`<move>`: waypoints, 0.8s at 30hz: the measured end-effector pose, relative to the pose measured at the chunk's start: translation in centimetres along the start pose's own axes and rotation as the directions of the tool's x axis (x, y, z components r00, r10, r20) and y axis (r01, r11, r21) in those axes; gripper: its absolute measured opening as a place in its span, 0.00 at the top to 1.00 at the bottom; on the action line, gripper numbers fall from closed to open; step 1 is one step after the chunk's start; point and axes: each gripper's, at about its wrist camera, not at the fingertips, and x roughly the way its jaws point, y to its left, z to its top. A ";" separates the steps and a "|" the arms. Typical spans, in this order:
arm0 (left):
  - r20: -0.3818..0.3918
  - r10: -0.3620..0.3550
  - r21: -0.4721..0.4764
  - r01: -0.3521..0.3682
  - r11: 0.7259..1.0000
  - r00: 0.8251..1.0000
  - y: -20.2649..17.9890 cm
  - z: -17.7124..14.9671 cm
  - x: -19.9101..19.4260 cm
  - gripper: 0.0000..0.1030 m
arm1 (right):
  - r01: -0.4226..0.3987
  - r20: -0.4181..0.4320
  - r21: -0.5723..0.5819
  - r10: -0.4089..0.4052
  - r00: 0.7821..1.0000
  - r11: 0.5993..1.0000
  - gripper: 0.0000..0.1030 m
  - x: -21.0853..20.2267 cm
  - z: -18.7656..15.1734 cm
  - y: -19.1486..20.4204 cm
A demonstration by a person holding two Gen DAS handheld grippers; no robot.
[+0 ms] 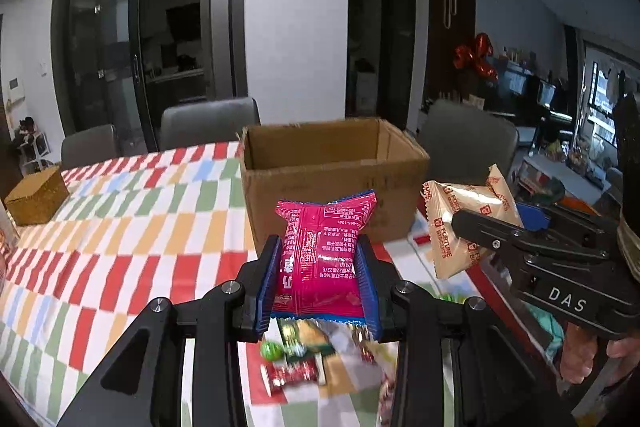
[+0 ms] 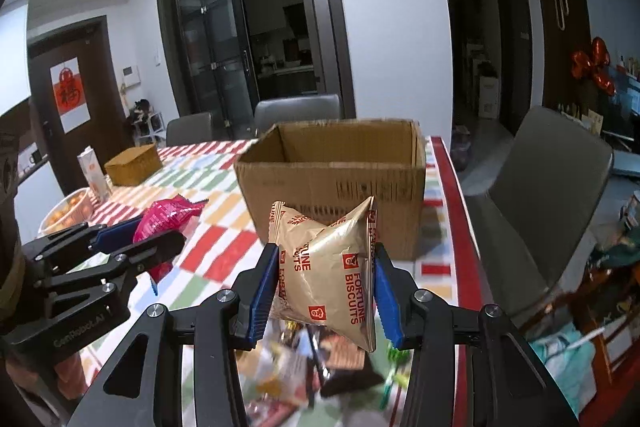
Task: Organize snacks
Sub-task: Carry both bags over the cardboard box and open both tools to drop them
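1. Jaws of the left gripper [image 1: 318, 279] are closed partway on a pink snack packet [image 1: 320, 259], the blue pads pressing both of its long sides and pinching it in at the waist.
2. Pink snack packet shows its printed back, with a blue crimped seam at top and bottom; it is held upright above the counter [image 1: 120, 227], short of the near wall of the cardboard box [image 1: 332, 179].
3. Jaws of the right gripper [image 2: 326, 287] are closed partway on a gold biscuit packet [image 2: 326, 267], one blue pad on each side, so the foil puckers between them.
4. Gold biscuit packet carries red "FORTUNE BISCUITS" lettering and small red square logos; it is held clear of the counter, in front of the box's near wall.
5. Cardboard box stands open-topped on the checked cloth near the counter's right edge; its inside floor is hidden from both views.
6. Beneath both grippers a loose heap of snacks [image 1: 320, 351] lies on the counter near its front edge, too blurred to name one by one.
7. Toward the counter's far left corner sit a cork-coloured box [image 2: 134, 159], a carton [image 2: 94, 175] and a bowl of orange fruit [image 2: 68, 211].
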 end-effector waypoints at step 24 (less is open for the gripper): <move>-0.050 -0.039 0.012 0.039 0.999 0.998 2.8 12.3 9.8 0.65 | 0.045 -0.016 -0.063 -0.046 0.999 0.997 0.55 8.4 11.2 -2.2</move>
